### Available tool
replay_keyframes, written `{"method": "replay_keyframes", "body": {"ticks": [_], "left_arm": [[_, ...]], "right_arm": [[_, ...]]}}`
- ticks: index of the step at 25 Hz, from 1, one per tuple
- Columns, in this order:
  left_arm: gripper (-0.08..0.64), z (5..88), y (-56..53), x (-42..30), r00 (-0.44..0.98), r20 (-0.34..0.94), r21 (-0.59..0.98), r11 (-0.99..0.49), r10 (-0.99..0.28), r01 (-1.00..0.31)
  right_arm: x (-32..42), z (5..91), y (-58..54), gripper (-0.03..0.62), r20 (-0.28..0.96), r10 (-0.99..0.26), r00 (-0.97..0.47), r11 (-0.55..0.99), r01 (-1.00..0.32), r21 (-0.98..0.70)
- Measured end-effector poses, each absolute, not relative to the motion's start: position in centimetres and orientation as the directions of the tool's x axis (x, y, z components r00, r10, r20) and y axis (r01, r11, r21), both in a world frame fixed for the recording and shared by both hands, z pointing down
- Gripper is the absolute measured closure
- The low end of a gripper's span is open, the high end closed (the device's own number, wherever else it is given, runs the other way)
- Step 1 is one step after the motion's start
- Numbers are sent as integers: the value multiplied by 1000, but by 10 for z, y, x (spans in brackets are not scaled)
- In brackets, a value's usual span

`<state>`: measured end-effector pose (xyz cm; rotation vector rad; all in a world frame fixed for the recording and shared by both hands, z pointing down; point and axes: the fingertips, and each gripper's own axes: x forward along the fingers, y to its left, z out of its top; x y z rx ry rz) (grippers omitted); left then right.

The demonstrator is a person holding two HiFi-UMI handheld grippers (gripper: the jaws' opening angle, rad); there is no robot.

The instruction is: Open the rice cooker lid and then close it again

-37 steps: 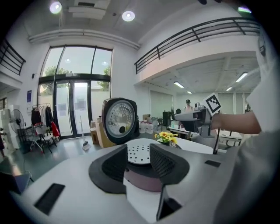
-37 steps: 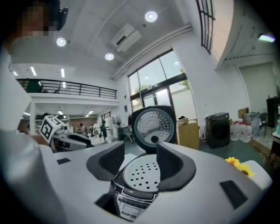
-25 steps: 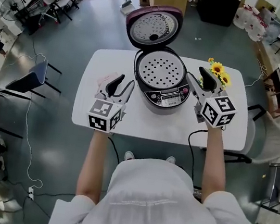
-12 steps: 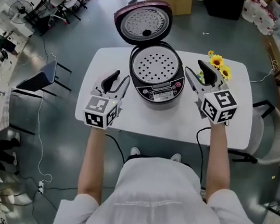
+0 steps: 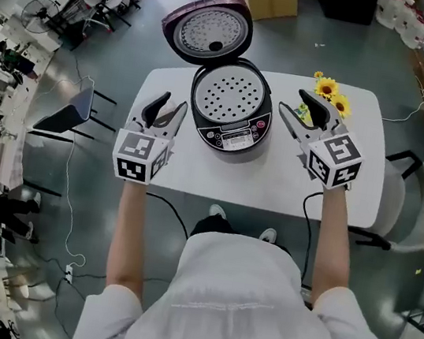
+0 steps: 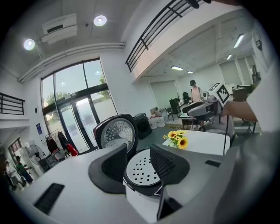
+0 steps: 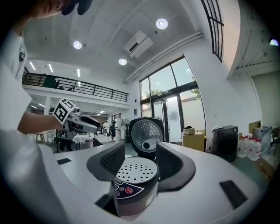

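Glossy grey floor [image 5: 118, 54], large open hall with tall glazing. White round-cornered table [image 5: 196, 172] at centre. Left gripper [image 5: 169, 104] over the table's left end, ribbed black jaws partly apart, nothing between. Rice cooker [image 5: 237, 135] mid-table: round, dark, shiny, perforated metal plate on top. Lid [image 5: 206, 30] standing open behind, dimpled metal lining. Right gripper [image 5: 294, 104] right of the cooker, jaws wide, empty. Yellow flowers [image 5: 330, 90] just beyond, possibly artificial.
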<state>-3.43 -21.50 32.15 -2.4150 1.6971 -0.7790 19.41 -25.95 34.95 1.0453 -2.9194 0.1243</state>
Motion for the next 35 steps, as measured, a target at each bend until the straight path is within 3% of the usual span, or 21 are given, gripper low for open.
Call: {"method": "replay_keyframes", "body": {"ticks": [8,22,35], "left_arm": [[350,287,-271,-55,261,366,-480,-421,-893,-769],[287,257,-397,-87,374,362,-559,-520,-854,-646],[245,264,-475,-64,527,439,-479,-685,-728,-549]], "right_arm": [[173,350,-285,365,62,-624,-779,777,-627,-64],[129,363,-352,365,145,-658,-739,739,-671,-63],[105,388,-379,365,198,-661,-724,719,-686,-107]]}}
